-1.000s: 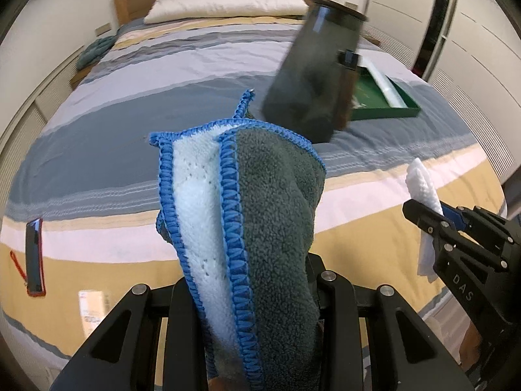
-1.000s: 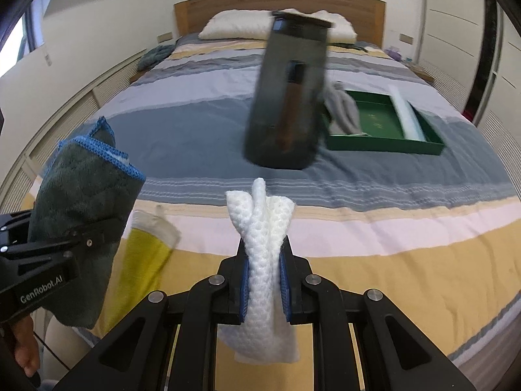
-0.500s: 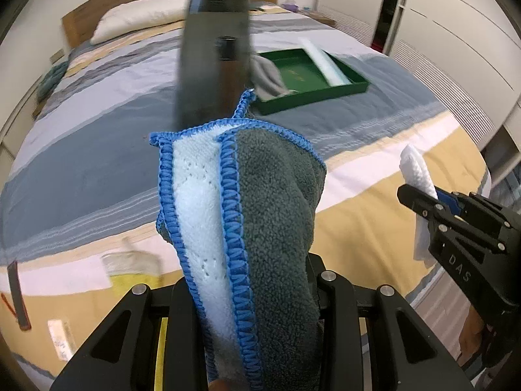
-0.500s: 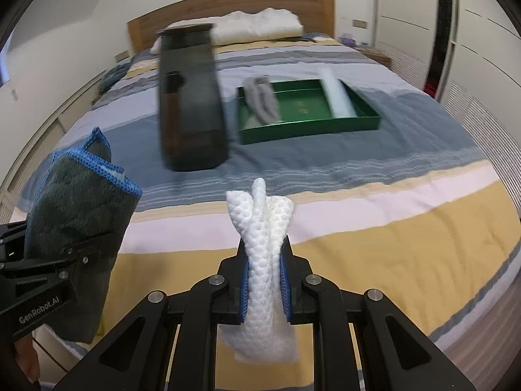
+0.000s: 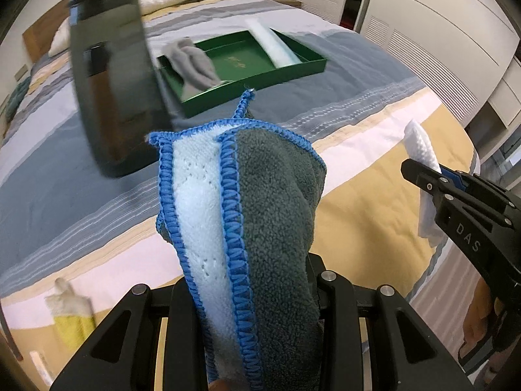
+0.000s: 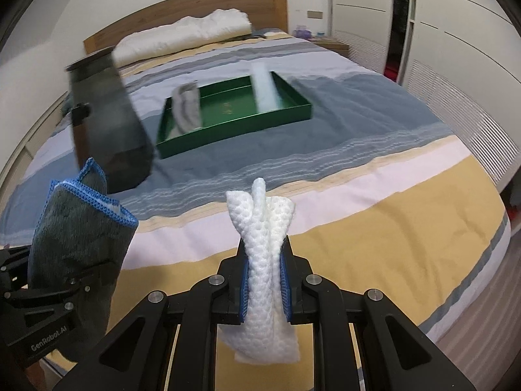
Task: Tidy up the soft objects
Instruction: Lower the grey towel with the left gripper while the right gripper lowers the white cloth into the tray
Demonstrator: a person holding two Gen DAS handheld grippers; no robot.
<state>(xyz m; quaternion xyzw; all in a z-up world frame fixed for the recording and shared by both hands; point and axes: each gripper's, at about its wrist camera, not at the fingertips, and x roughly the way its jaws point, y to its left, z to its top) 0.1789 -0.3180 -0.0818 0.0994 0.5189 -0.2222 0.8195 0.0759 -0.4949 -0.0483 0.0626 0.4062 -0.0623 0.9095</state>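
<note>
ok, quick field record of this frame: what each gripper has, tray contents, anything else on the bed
left gripper: shut on grey towel with blue edging
right gripper: shut on white waffle cloth
green tray: on bed, holds grey cloth at one end, white roll at the other
dark canister: blurred, beside the tray
yellow cloth: on bed near edge
bed: striped cover

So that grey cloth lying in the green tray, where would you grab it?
Pinch the grey cloth across its bunched middle, coming from above: it lies as a long twisted roll against the green tray's left wall, so side approaches are likely blocked.
</note>
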